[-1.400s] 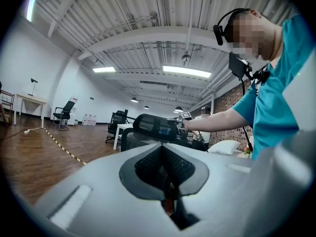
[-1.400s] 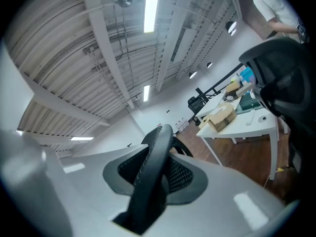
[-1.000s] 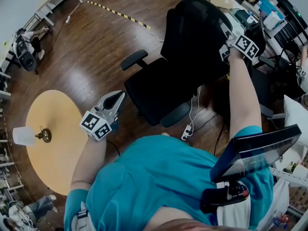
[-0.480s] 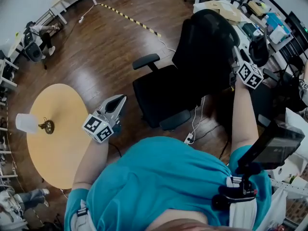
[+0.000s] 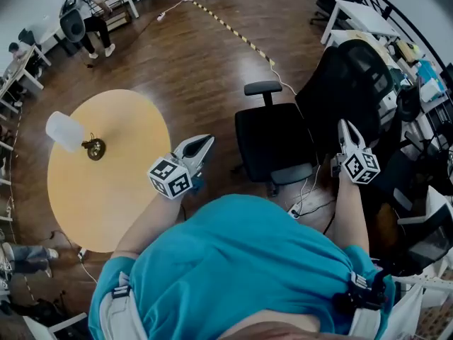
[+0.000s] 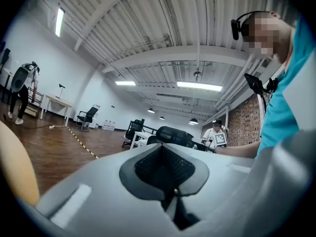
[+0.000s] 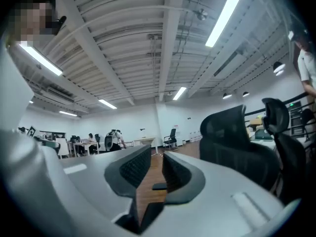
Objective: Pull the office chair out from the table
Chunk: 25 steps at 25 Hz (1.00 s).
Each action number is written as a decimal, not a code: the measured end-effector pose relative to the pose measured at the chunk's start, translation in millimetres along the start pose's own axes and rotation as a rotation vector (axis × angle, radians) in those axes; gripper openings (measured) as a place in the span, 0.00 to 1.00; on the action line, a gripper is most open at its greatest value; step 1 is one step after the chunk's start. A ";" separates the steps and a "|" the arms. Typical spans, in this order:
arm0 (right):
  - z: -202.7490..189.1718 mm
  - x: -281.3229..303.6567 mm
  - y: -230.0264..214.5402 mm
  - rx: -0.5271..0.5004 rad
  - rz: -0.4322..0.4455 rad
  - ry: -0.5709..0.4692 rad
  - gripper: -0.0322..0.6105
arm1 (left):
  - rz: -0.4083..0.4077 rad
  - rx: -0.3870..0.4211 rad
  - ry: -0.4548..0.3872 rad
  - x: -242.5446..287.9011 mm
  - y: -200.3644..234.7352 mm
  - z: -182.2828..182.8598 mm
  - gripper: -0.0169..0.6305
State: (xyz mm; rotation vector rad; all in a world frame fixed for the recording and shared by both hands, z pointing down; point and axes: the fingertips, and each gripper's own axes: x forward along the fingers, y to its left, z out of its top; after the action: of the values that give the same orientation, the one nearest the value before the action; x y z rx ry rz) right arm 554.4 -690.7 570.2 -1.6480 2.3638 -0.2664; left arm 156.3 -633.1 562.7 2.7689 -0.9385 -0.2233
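The black office chair (image 5: 272, 140) stands on the wood floor, out from the cluttered desk (image 5: 368, 21), its mesh backrest toward the desk. My right gripper (image 5: 345, 125) hovers just beside the backrest's lower edge without touching it. In the right gripper view the chair (image 7: 232, 142) lies off to the right of the gripper (image 7: 155, 157). Its jaws have just been closing to a narrow gap with nothing between them. My left gripper (image 5: 205, 142) hangs to the left of the seat, shut and empty. The left gripper view shows its pads (image 6: 163, 162) together and the chair (image 6: 170, 134) far ahead.
A round yellow table (image 5: 106, 190) with a small lamp (image 5: 94, 147) stands at the left. A power strip and cables (image 5: 296, 210) lie on the floor under the chair. Yellow-black tape (image 5: 233, 30) crosses the far floor. People (image 5: 88, 13) work at the back left.
My right gripper has come off the top of the chair's backrest and drawn back toward me. The chair now stands farther from the desk. The left gripper has shifted along with my body.
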 end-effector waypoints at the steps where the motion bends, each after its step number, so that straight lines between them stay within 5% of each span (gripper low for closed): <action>1: -13.5 -2.1 36.5 0.009 0.030 0.003 0.11 | 0.010 0.003 0.015 -25.2 5.1 1.1 0.07; 7: -78.9 -4.6 250.0 0.030 0.208 0.035 0.05 | 0.016 0.013 0.100 -158.2 26.5 8.2 0.07; 12: -105.3 -14.3 366.1 0.005 0.272 0.120 0.05 | -0.013 -0.012 0.124 -227.0 24.9 16.6 0.07; 16: -116.0 -52.5 413.8 -0.055 0.330 0.168 0.05 | -0.018 -0.022 0.105 -259.1 -1.5 18.2 0.07; 25: -134.4 -165.5 429.0 -0.084 0.408 0.188 0.05 | -0.009 -0.022 0.096 -298.8 -99.9 -25.5 0.07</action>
State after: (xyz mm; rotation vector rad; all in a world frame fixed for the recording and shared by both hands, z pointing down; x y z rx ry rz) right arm 185.0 -386.4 590.8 -1.1746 2.8165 -0.2550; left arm -15.0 -368.5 585.5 2.7369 -0.8944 -0.1010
